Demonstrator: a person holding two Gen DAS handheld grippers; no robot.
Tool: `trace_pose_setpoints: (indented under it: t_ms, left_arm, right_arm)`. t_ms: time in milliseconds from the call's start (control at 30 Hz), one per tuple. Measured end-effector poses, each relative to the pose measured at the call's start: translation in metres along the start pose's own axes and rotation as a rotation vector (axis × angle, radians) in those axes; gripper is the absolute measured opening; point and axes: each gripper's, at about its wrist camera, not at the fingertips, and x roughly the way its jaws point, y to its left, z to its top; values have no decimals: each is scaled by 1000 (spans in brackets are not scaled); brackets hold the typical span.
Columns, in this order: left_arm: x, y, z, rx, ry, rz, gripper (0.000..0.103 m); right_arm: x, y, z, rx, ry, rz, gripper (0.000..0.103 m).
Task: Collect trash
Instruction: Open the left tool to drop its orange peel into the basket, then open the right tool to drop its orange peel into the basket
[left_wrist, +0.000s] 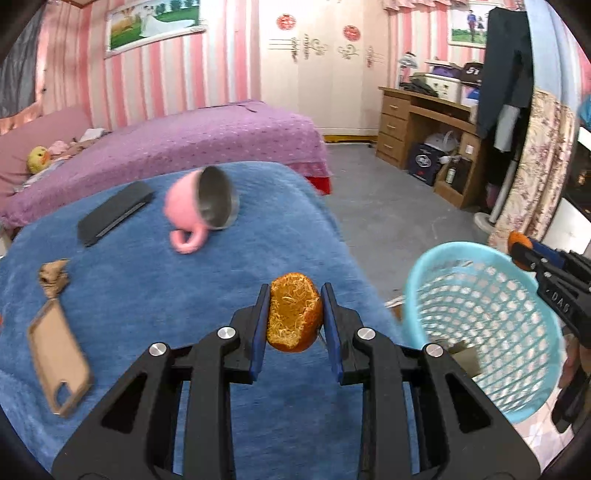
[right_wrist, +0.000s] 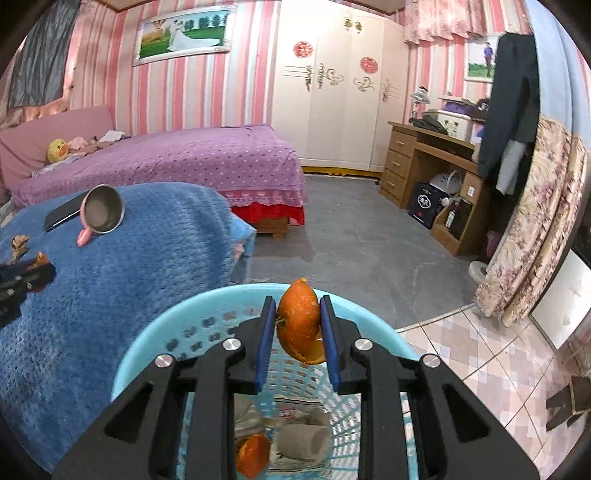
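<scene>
My left gripper (left_wrist: 294, 317) is shut on a piece of orange peel (left_wrist: 293, 314), pith side toward the camera, held above the blue blanket (left_wrist: 147, 295). My right gripper (right_wrist: 298, 325) is shut on another orange peel piece (right_wrist: 300, 321) and holds it over the light blue mesh basket (right_wrist: 155, 336). The basket also shows in the left wrist view (left_wrist: 480, 321), right of the blanket, with the right gripper (left_wrist: 524, 254) at its far rim. Inside the basket lie an orange peel (right_wrist: 253, 456), a cardboard tube (right_wrist: 303, 439) and wrappers. A crumpled brown paper (left_wrist: 53, 278) lies on the blanket at left.
On the blanket lie a tipped pink mug (left_wrist: 199, 206), a black flat case (left_wrist: 114, 212) and a tan phone case (left_wrist: 59, 363). A purple bed (left_wrist: 184, 144) stands behind. Grey floor (right_wrist: 351, 236), a wooden desk (right_wrist: 428, 162) and a floral mattress (right_wrist: 535, 221) are to the right.
</scene>
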Motion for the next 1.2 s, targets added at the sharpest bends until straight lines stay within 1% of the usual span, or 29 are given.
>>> trace_pose_setpoints:
  t_ms: [133, 400, 533, 633, 733, 767, 800, 833, 900, 933, 967, 1067, 1200]
  left_arm:
    - [5, -32, 2, 20, -3, -66, 26]
    - [15, -88, -1, 71, 21, -157, 26]
    - [15, -106, 2, 96, 19, -172, 27]
    - [17, -114, 5, 91, 27, -185, 27]
    - [21, -122, 7, 94, 45, -194, 31]
    - [22, -123, 7, 102, 48, -193, 35]
    - [21, -124, 7, 111, 50, -191, 44]
    - [21, -125, 7, 119, 48, -185, 49]
    - [20, -124, 6, 129, 37, -157, 71]
    - [18, -122, 6, 131, 26, -131, 76]
    - [17, -118, 6, 131, 13, -98, 84]
    - [12, -105, 9, 137, -23, -26, 93]
    - [12, -81, 13, 98, -21, 7, 95]
  right_arm:
    - [-2, -18, -5, 17, 10, -28, 25]
    - [-4, -53, -17, 73, 20, -56, 25]
    - [-5, -61, -20, 95, 23, -57, 25]
    - [-5, -63, -20, 104, 19, -53, 25]
    - [-5, -62, -20, 103, 16, -48, 25]
    - [-5, -62, -20, 104, 16, -46, 25]
    - [-5, -61, -20, 104, 17, -44, 25]
    - [-5, -61, -21, 102, 18, -43, 25]
    - [-6, -62, -21, 101, 20, -43, 25]
    - [-6, -62, -21, 102, 19, -43, 25]
    - [-6, -62, -21, 102, 18, -43, 25]
    - [-4, -60, -19, 100, 16, -36, 25]
    - [-3, -53, -17, 86, 10, -21, 25]
